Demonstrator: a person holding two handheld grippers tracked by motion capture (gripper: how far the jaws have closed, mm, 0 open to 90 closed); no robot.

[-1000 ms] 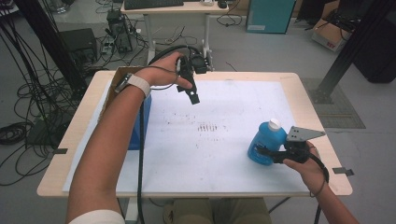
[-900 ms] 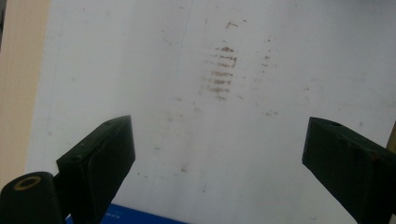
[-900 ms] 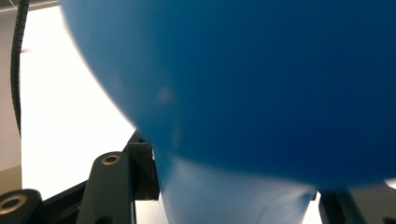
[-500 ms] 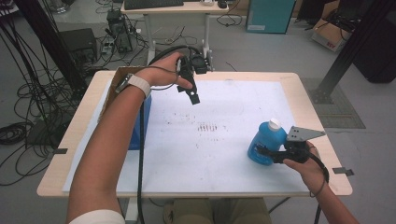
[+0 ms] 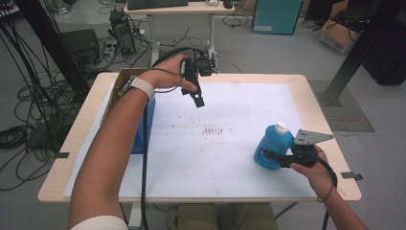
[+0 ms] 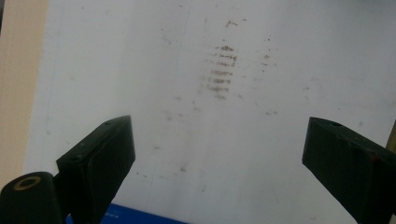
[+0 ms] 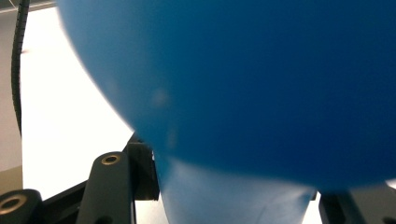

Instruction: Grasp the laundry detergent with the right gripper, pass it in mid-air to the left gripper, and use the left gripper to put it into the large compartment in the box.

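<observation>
A blue bottle point(image 5: 269, 146) with a white cap stands on the white mat point(image 5: 230, 103) near the table's front right. My right gripper point(image 5: 272, 158) is shut on its lower body, held level from the right. In the right gripper view the bottle point(image 7: 243, 70) is pressed between the two jaws of the right gripper point(image 7: 233, 191). My left gripper point(image 5: 197, 98) hangs above the back left of the mat, pointing down, open with nothing in it. In the left gripper view the left gripper point(image 6: 217, 140) has its jaws wide apart over brown smudges point(image 6: 223, 72) on the mat.
A blue box point(image 5: 143, 127) lies at the mat's left edge, with a cardboard piece point(image 5: 118, 85) behind it. Brown smudges point(image 5: 213, 130) mark the mat's middle. Cables point(image 5: 28, 120) cover the floor at left, and a desk point(image 5: 172, 9) stands behind the table.
</observation>
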